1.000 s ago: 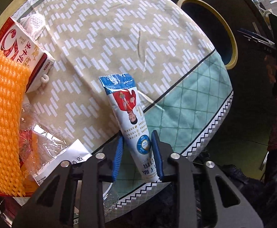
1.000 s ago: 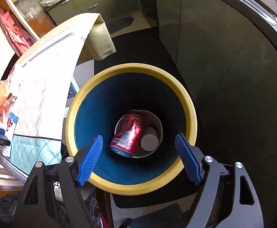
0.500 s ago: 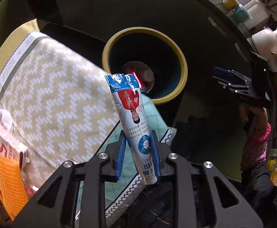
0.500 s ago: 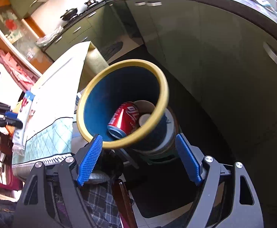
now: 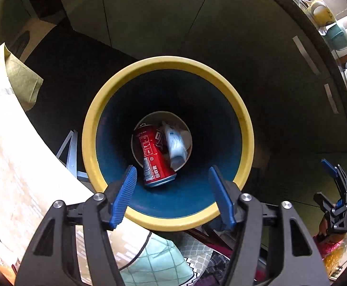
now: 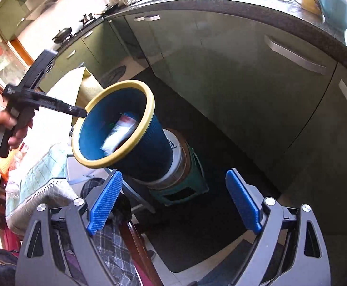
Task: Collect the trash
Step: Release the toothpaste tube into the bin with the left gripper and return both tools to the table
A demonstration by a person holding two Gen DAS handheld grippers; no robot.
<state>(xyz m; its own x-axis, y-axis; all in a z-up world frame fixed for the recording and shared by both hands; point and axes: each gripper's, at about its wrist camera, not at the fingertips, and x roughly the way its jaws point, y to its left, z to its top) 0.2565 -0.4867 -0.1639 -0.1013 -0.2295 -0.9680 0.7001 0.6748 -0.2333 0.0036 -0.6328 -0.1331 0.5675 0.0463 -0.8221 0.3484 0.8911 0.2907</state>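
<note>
A blue trash bin with a yellow rim (image 5: 245, 128) stands beside the table. In the left wrist view a red soda can (image 5: 153, 157) and a white-and-blue snack wrapper (image 5: 175, 145) lie at its bottom. My left gripper (image 5: 173, 193) is open and empty right above the bin's mouth. In the right wrist view the bin (image 6: 147, 152) is seen from the side, with the blurred wrapper (image 6: 118, 133) inside it and the left gripper (image 6: 78, 112) at its rim. My right gripper (image 6: 175, 202) is open and empty, off to the bin's side.
The table with its patterned cloth (image 5: 18, 178) lies to the left of the bin. Green kitchen cabinets (image 6: 245, 83) stand behind it, with a dark counter (image 6: 268, 7) holding mugs. The bin sits on a small green stool (image 6: 185, 190). A plaid-covered chair (image 6: 116, 250) is below the right gripper.
My left gripper carried the wrapper from the table to over the bin, opened and let it drop in. The right gripper backed away from the bin and tilted up.
</note>
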